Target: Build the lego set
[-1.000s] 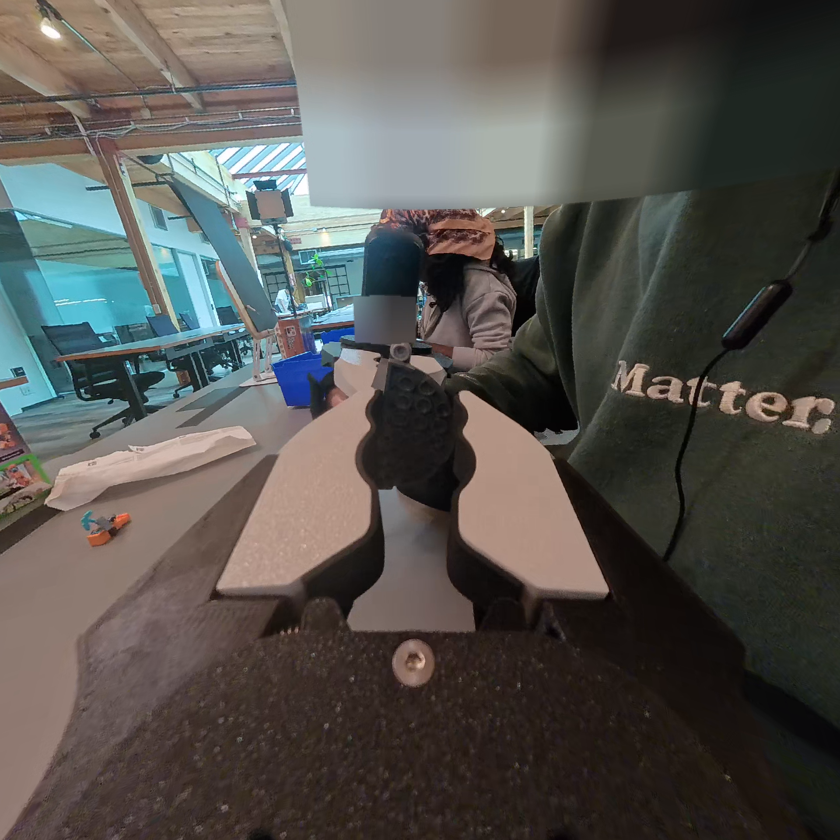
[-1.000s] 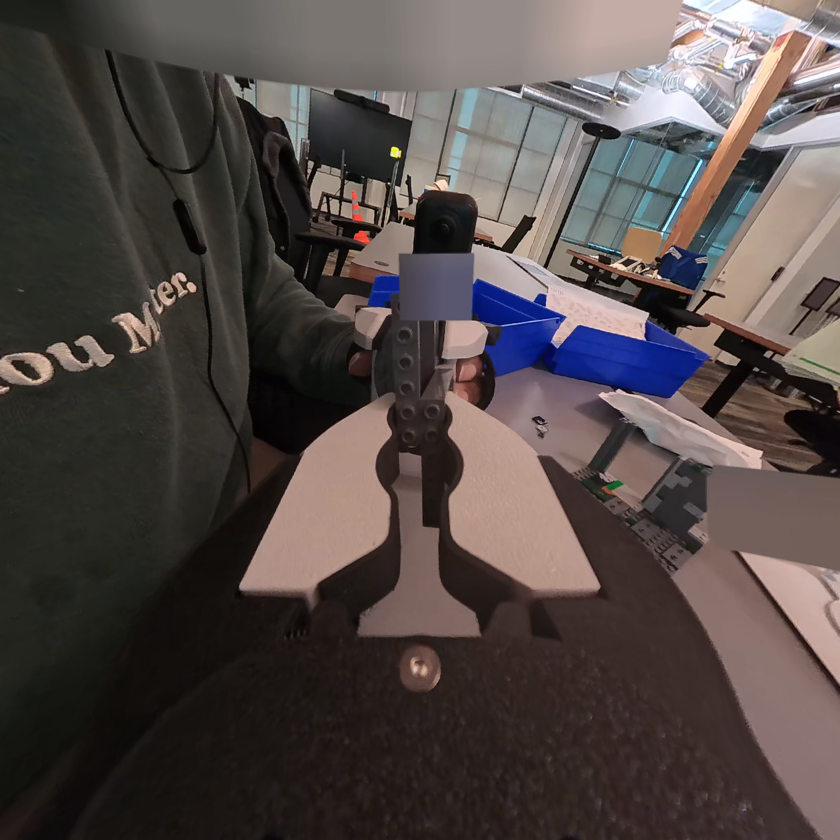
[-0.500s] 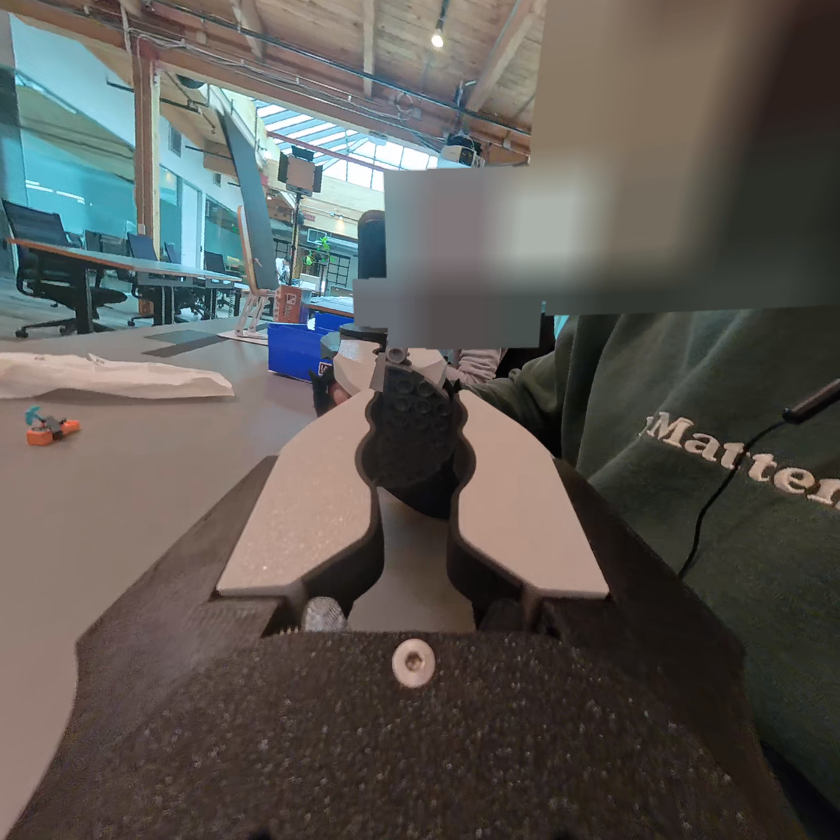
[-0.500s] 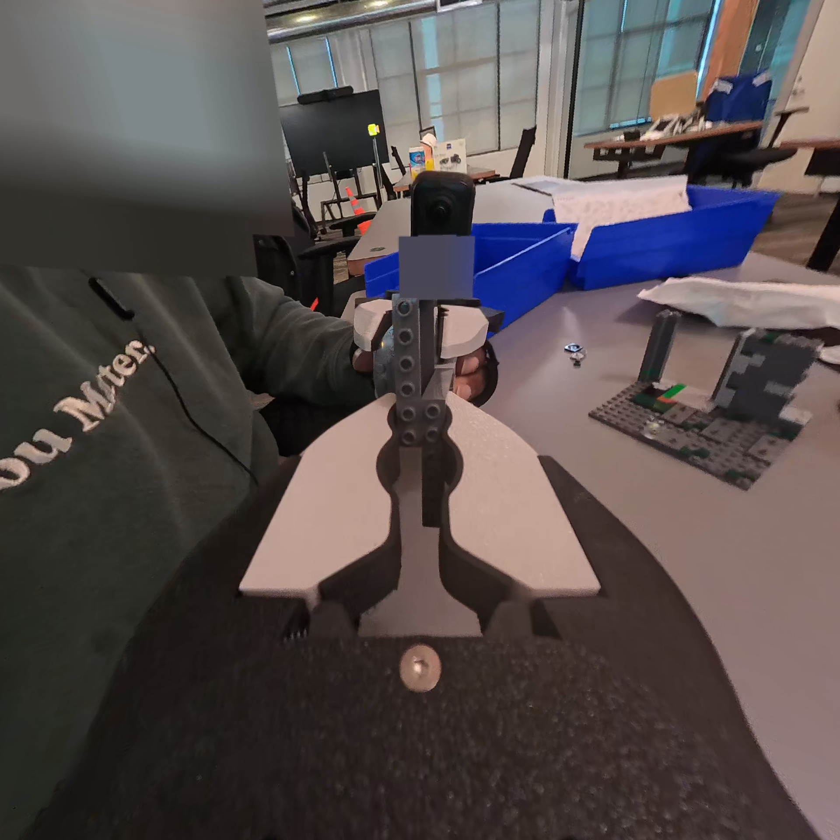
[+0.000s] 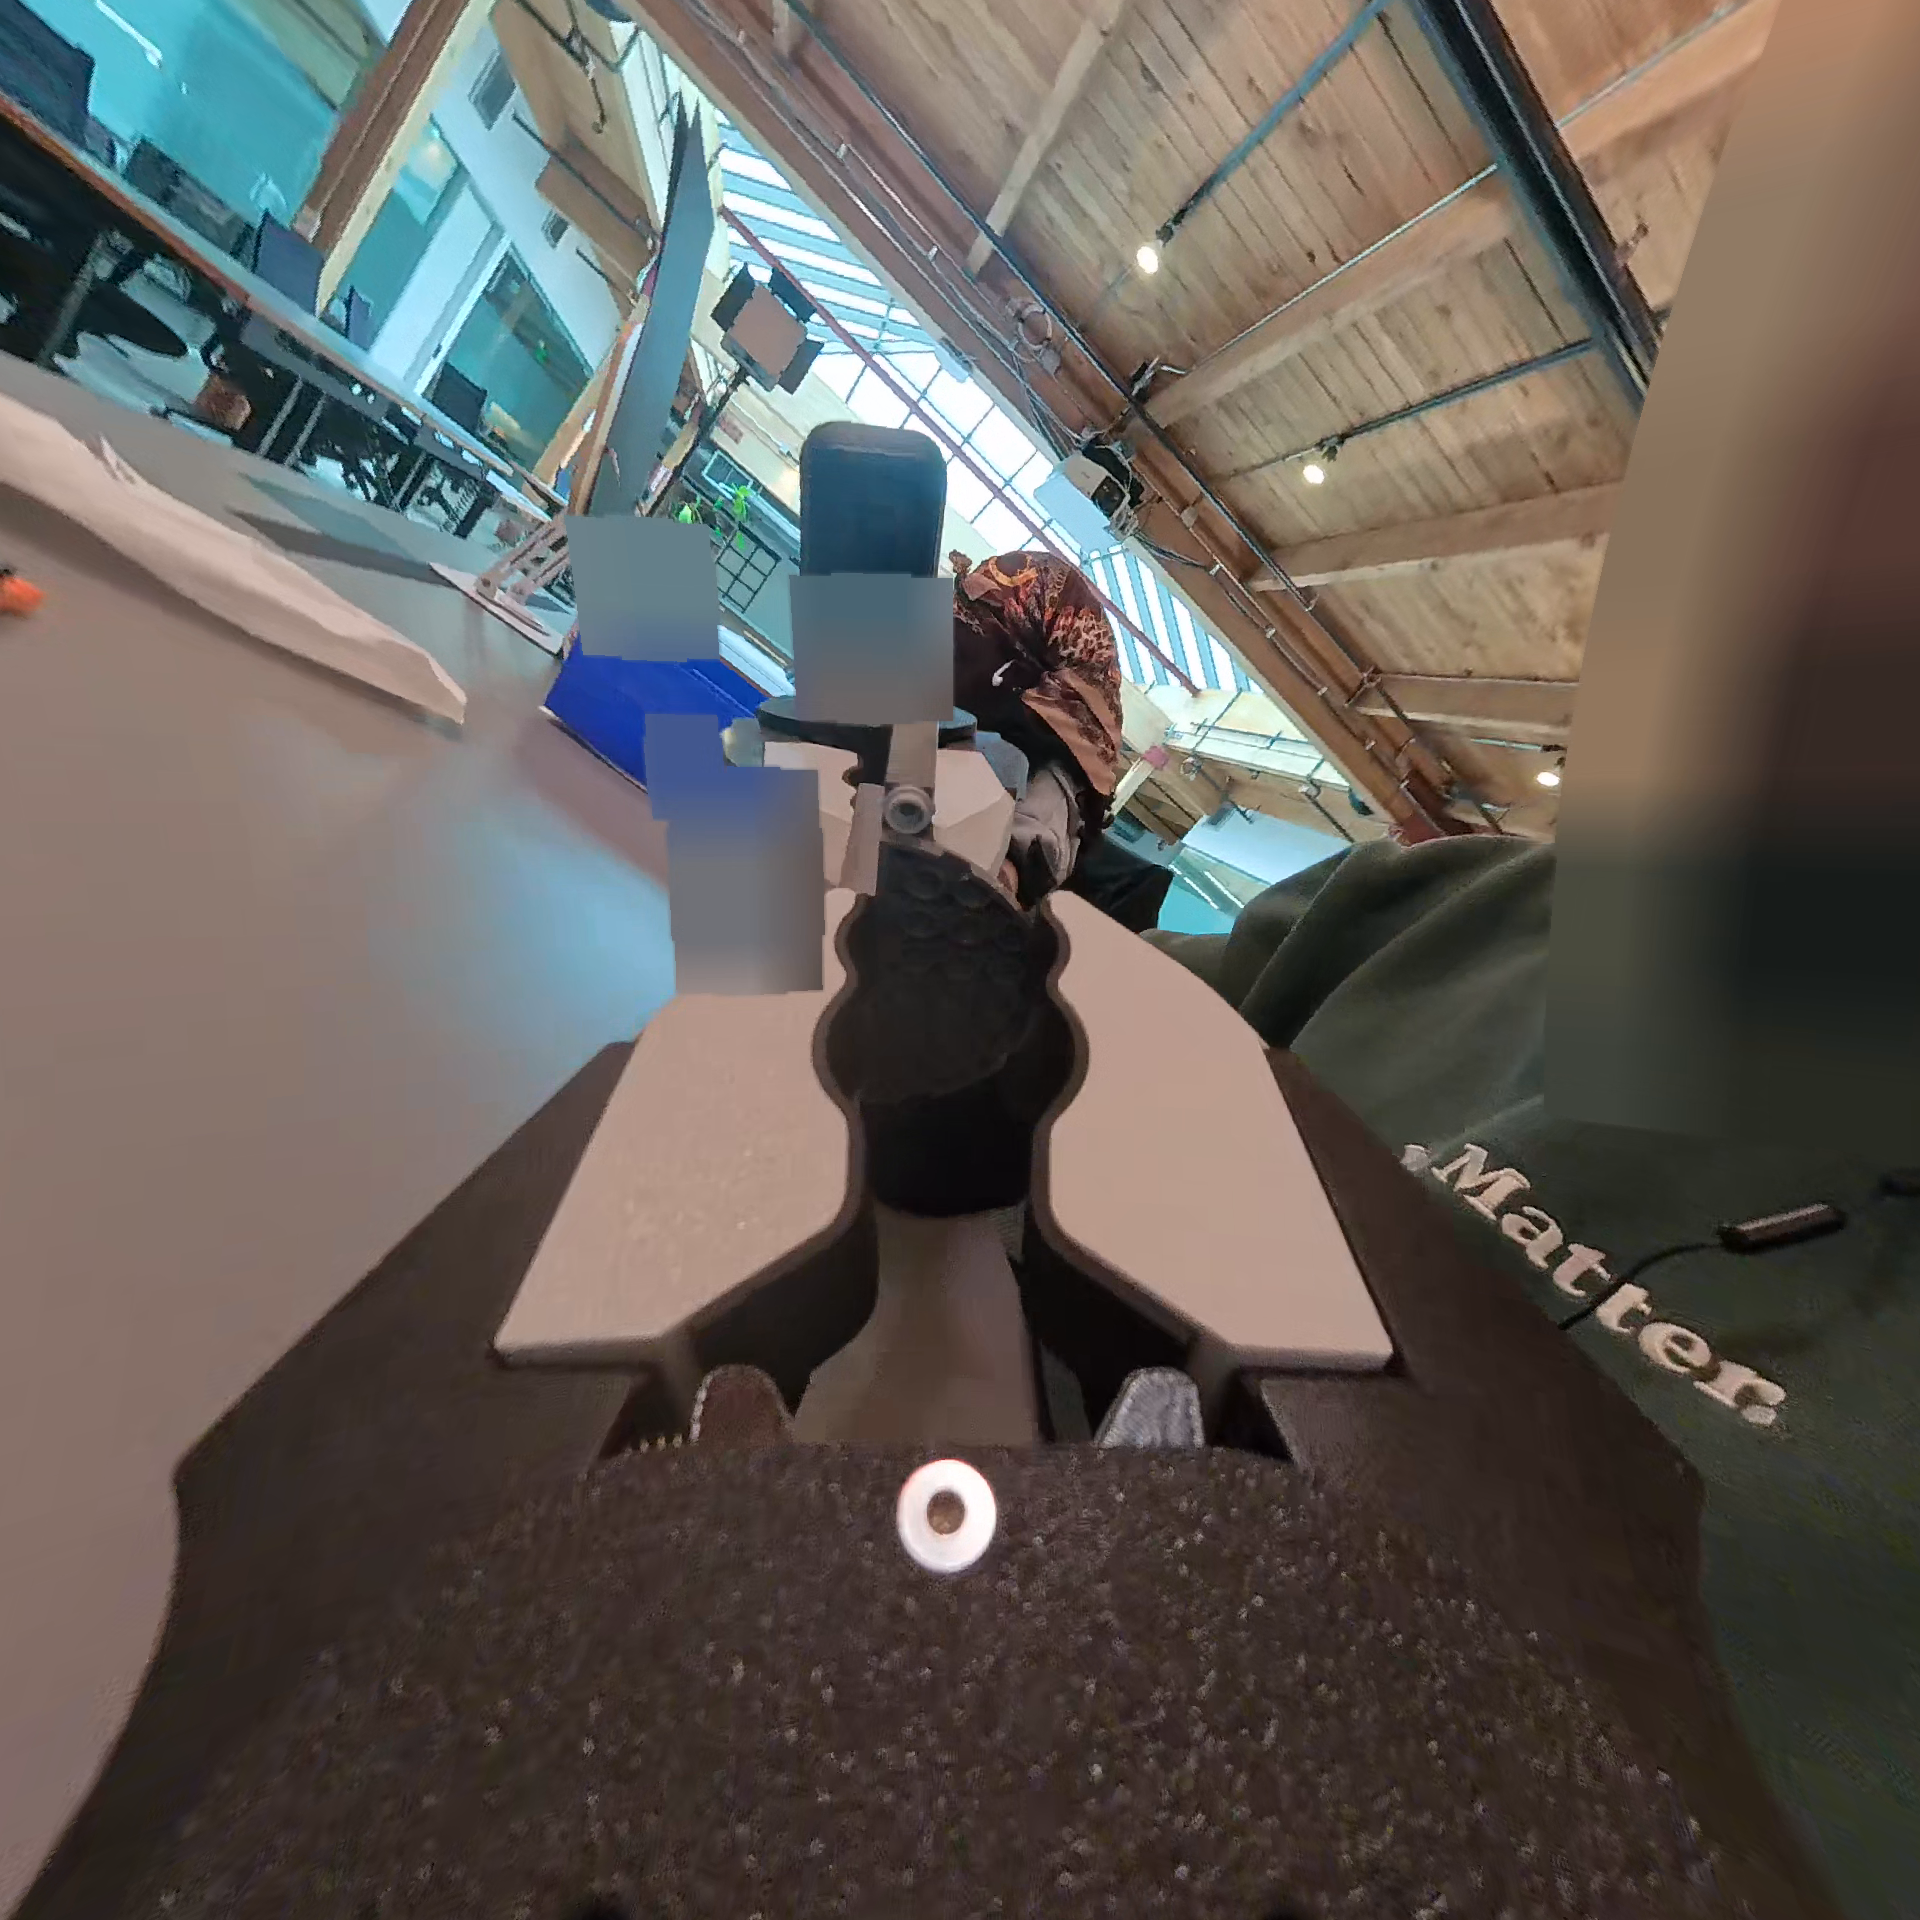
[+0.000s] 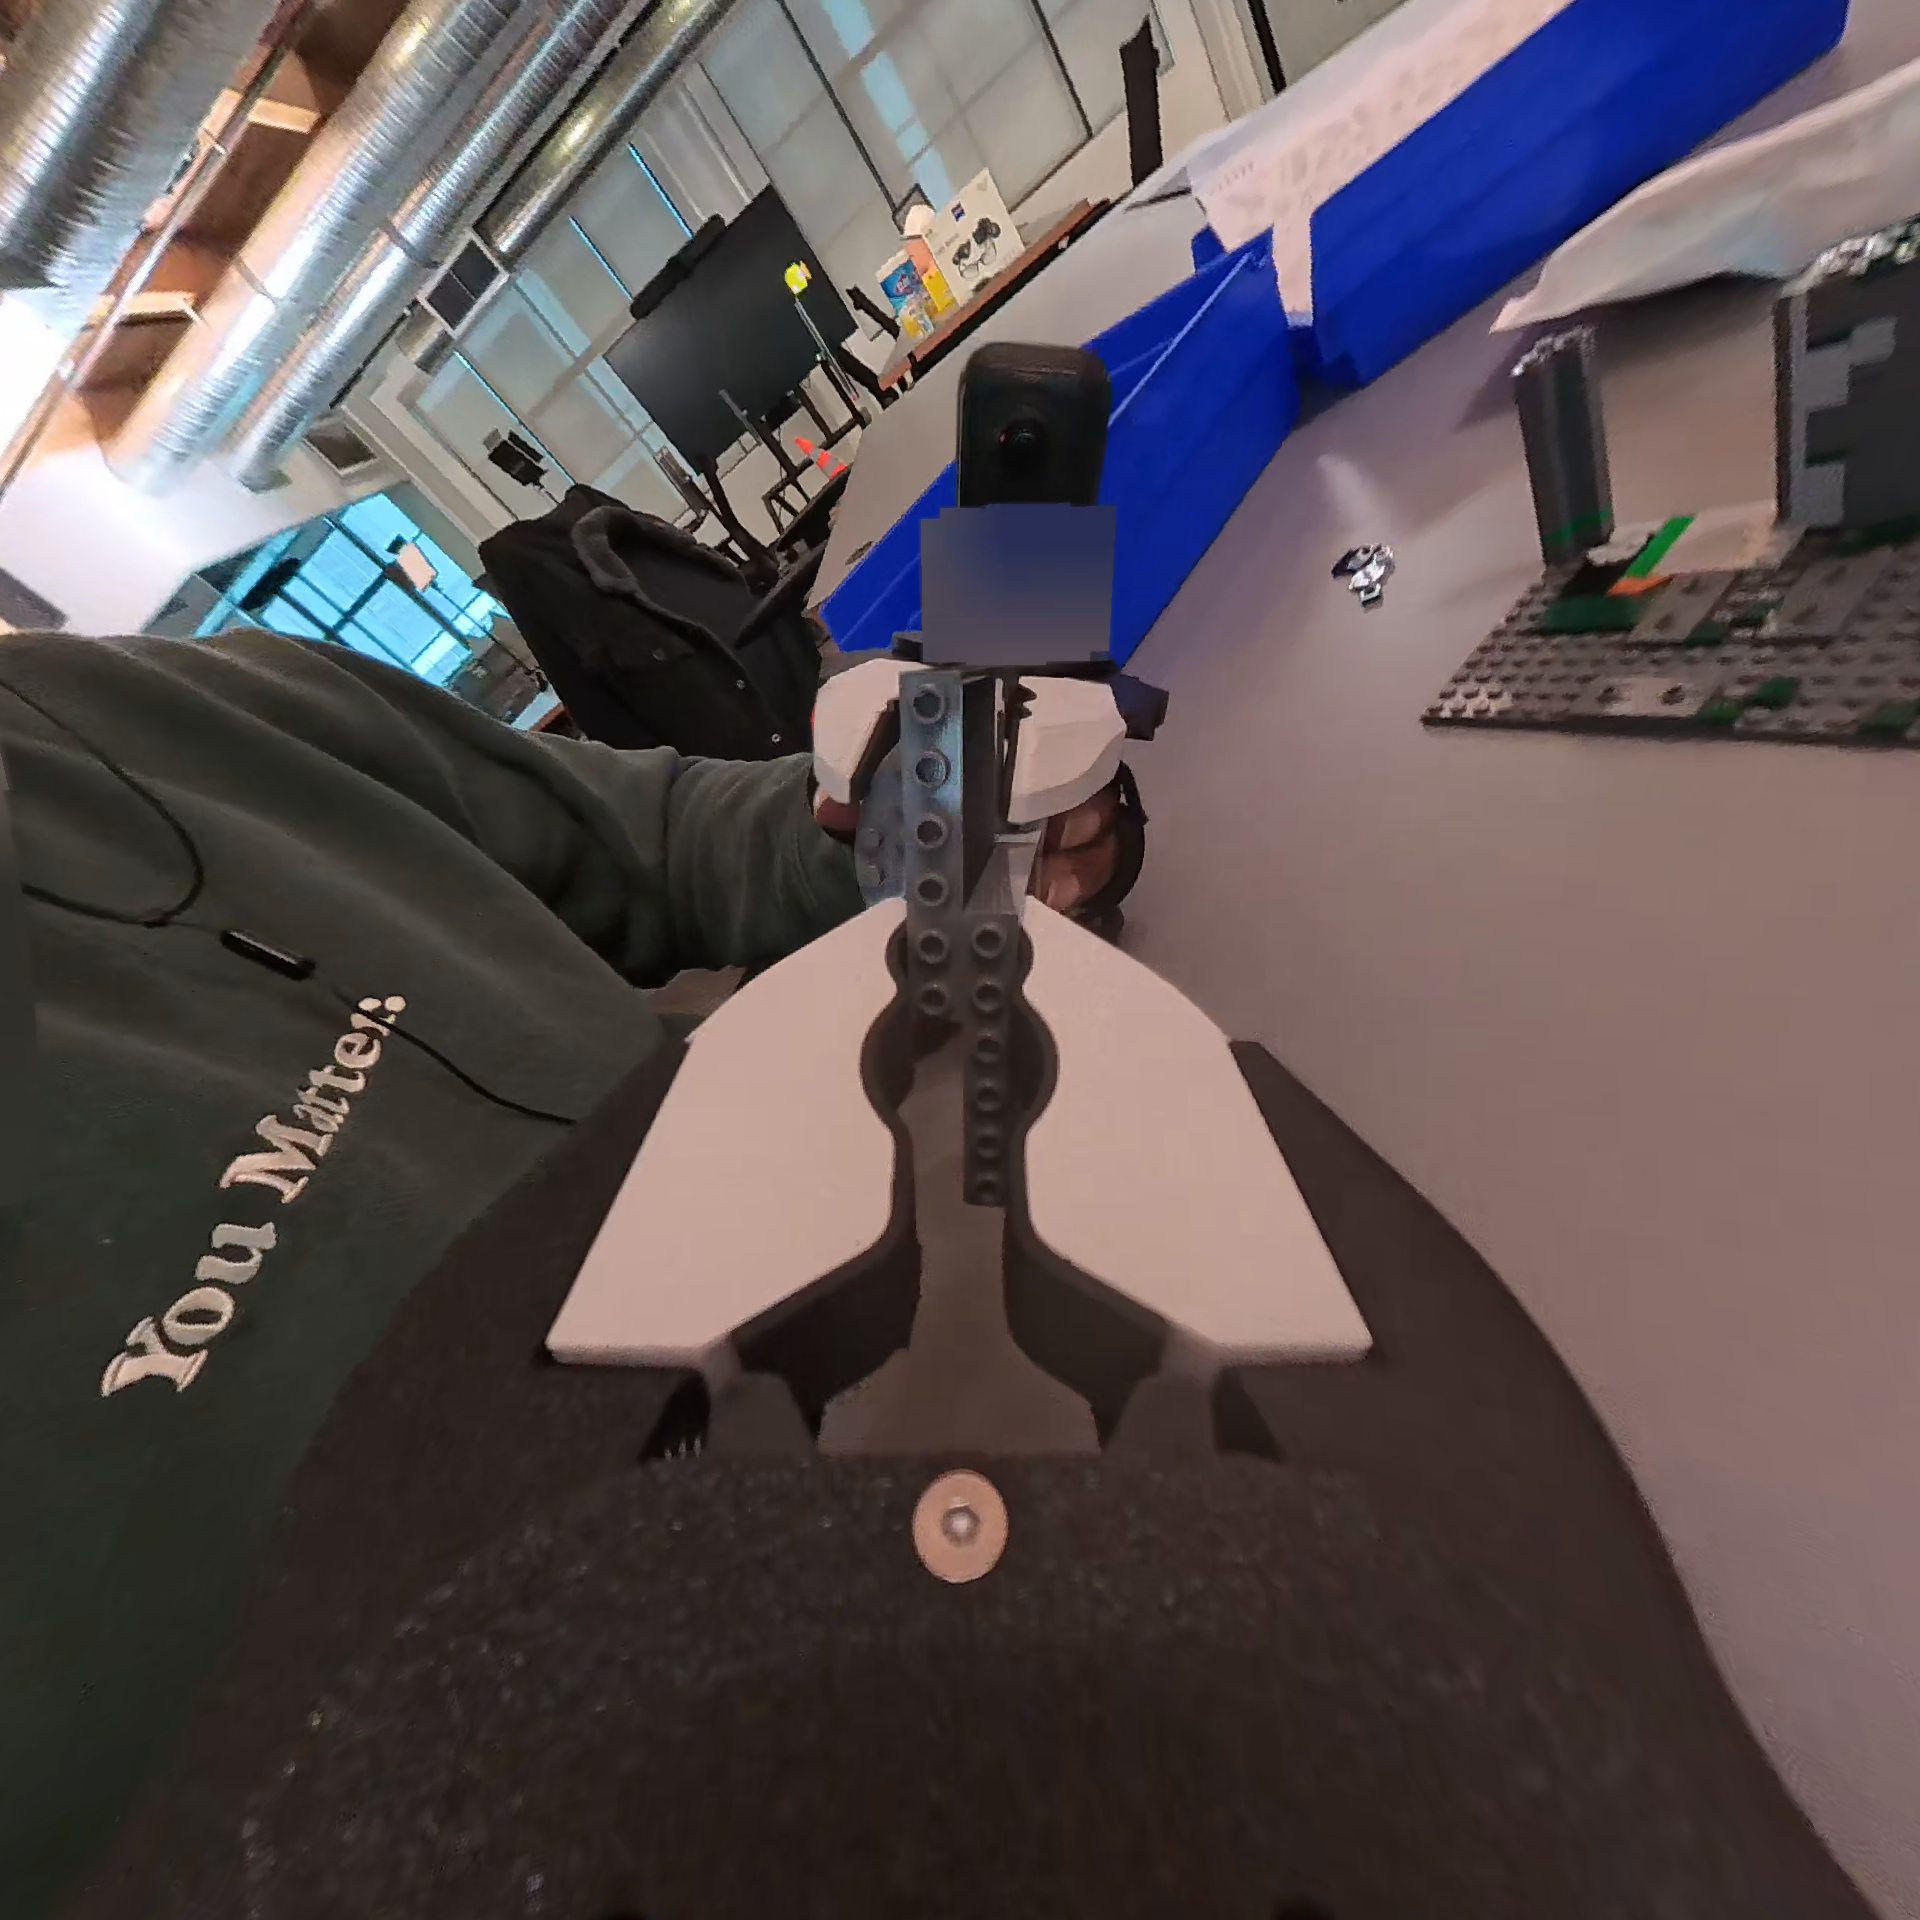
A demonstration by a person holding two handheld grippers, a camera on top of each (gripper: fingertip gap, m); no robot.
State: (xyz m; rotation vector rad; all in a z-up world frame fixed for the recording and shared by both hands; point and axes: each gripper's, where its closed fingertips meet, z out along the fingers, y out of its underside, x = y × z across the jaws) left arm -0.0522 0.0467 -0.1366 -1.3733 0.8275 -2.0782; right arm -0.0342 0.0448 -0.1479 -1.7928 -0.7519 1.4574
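Observation:
My two grippers face each other above the grey table [image 6: 1455, 1039], close to the person's green sweatshirt. My right gripper [image 6: 961, 971] is shut on a long grey studded lego piece [image 6: 935, 831] that reaches to the left gripper [image 6: 971, 743] beyond it. In the left wrist view my left gripper [image 5: 940, 940] is shut on the dark grey lego piece [image 5: 940, 997], seen from its underside. The right gripper [image 5: 935, 790] shows just behind it. A dark baseplate [image 6: 1621, 686] with grey walls and a pillar lies on the table at the right.
Blue bins [image 6: 1195, 416] and a white paper bag [image 6: 1714, 197] stand behind the baseplate, with a small loose part [image 6: 1363, 566] between. In the left wrist view a white bag [image 5: 208, 582], a blue bin [image 5: 613, 686] and a small orange piece [image 5: 16, 592] lie on the table. My left and right fingertips are right by each other.
Both grippers have rolled and tilted together, so the table now slopes in both views. They keep their hold on the grey lego piece, and the baseplate sits nearer in the right view.

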